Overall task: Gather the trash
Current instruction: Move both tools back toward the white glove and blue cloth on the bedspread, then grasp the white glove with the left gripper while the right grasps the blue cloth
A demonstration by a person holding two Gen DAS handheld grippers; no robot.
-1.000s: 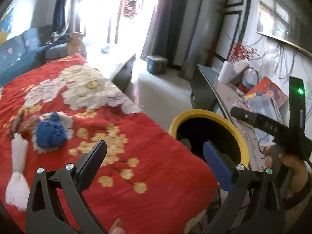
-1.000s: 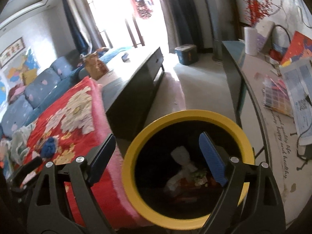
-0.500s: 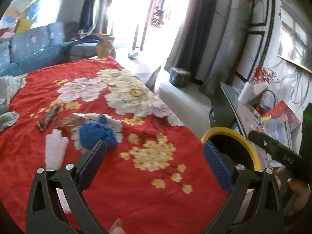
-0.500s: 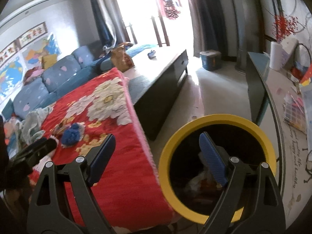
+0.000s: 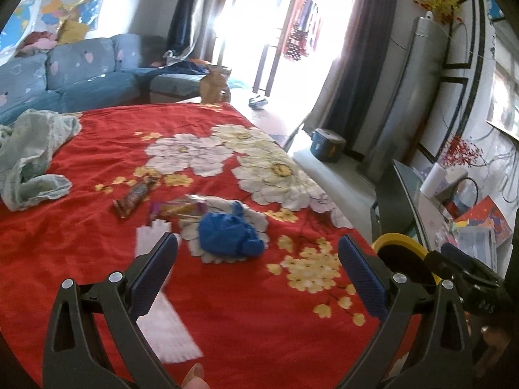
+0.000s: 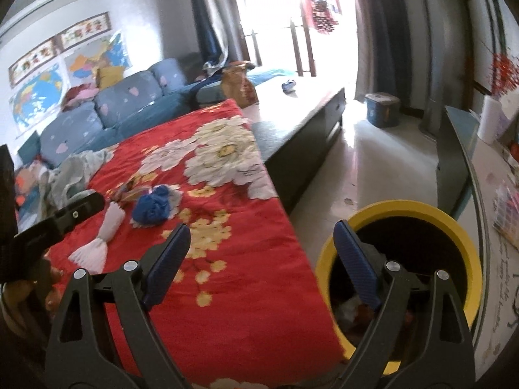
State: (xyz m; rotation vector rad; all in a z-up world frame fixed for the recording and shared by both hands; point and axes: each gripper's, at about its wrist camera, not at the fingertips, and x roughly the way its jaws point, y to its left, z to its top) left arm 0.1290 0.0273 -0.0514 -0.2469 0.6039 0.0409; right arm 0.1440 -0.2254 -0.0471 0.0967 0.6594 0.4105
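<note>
Step in hand, as I judge it: lining up the next pickup. Left gripper [image 5: 256, 269] is hovering spread and empty; blue crumpled wad [image 5: 228, 235] is lying just ahead between its fingers, white wrapper [image 5: 162, 295] under the left finger. Right gripper [image 6: 259, 256], also spread and empty, is hanging beside the yellow-rimmed bin [image 6: 454, 227]. Next move likely needs lowering, then closing on the wad.
</note>
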